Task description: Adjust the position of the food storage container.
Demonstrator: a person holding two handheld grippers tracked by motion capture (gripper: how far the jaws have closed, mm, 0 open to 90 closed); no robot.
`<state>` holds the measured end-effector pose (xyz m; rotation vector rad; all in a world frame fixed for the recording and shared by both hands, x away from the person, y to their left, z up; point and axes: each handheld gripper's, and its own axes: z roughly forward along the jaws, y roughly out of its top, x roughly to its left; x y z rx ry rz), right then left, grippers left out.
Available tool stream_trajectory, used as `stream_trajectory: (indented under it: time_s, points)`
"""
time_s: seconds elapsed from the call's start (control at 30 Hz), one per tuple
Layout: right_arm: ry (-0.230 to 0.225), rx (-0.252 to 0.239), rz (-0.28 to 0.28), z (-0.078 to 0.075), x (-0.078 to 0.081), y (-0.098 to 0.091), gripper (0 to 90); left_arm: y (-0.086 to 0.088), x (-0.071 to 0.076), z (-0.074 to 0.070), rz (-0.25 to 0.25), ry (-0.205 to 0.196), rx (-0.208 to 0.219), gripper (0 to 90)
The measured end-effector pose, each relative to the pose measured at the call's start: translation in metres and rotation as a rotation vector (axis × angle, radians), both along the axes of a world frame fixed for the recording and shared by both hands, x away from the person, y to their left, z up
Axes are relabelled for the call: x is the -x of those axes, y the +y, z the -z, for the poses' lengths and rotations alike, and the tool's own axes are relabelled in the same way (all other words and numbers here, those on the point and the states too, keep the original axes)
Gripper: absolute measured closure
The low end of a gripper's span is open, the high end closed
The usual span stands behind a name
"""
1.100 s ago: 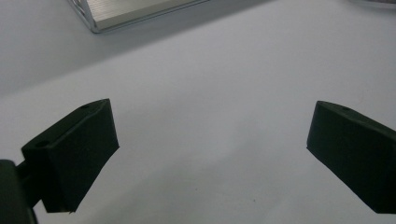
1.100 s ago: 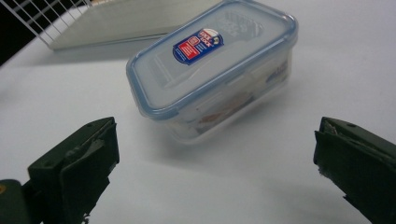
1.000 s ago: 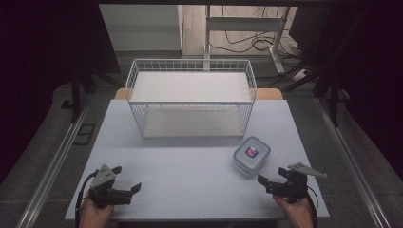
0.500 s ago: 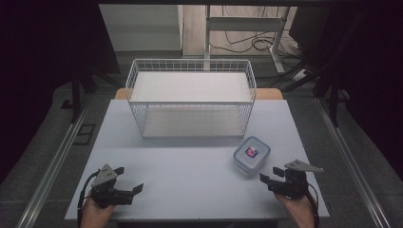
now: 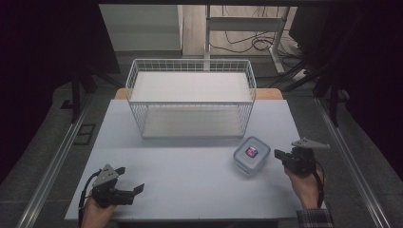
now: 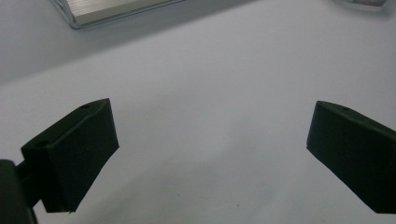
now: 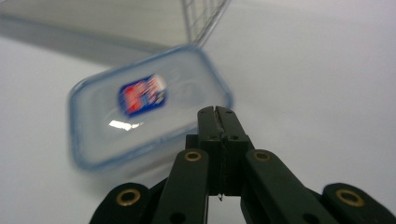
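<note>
One clear rectangular plastic container with a blue-rimmed lid (image 5: 251, 154) is lying on the white tabletop (image 5: 190, 175), just in front of the single white wire basket (image 5: 190, 102). The right gripper (image 5: 280, 156) is sitting just beside it, fingers pressed together, holding nothing. The left gripper (image 5: 130, 183) is resting well apart, fingers spread wide, empty. The lid label is showing blurred.

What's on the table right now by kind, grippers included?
Wire basket: 1
Lidded clear container: 1
Grippers: 2, the left gripper with jaws open, the right gripper with jaws shut
Total: 4
</note>
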<state>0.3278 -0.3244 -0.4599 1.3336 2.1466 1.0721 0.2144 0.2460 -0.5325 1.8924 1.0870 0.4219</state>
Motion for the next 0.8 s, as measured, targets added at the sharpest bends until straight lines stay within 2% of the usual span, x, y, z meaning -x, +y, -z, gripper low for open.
stream_trajectory:
  time_s: [0.13, 0.3, 0.5, 0.67, 0.8]
  points:
    - [-0.001, 0.012, 0.037, 0.001, -0.024, -0.001, 89.2, 0.0, 0.0, 0.0, -0.005, 0.01, 0.003, 1.7]
    - [0.016, 0.056, 0.046, 0.012, -0.049, -0.004, 89.2, 0.0, -0.001, 0.0, -0.004, 0.019, 0.005, 1.9]
    - [0.045, 0.057, -0.004, 0.03, -0.06, -0.001, 89.0, -0.001, -0.001, 0.0, 0.004, 0.022, 0.009, 1.9]
    - [0.049, 0.026, -0.046, 0.037, -0.064, -0.001, 89.0, -0.001, -0.001, -0.001, 0.009, 0.026, 0.021, 2.0]
    - [0.067, 0.033, -0.064, 0.039, -0.065, 0.001, 89.1, -0.002, -0.001, -0.001, 0.01, 0.026, 0.019, 2.0]
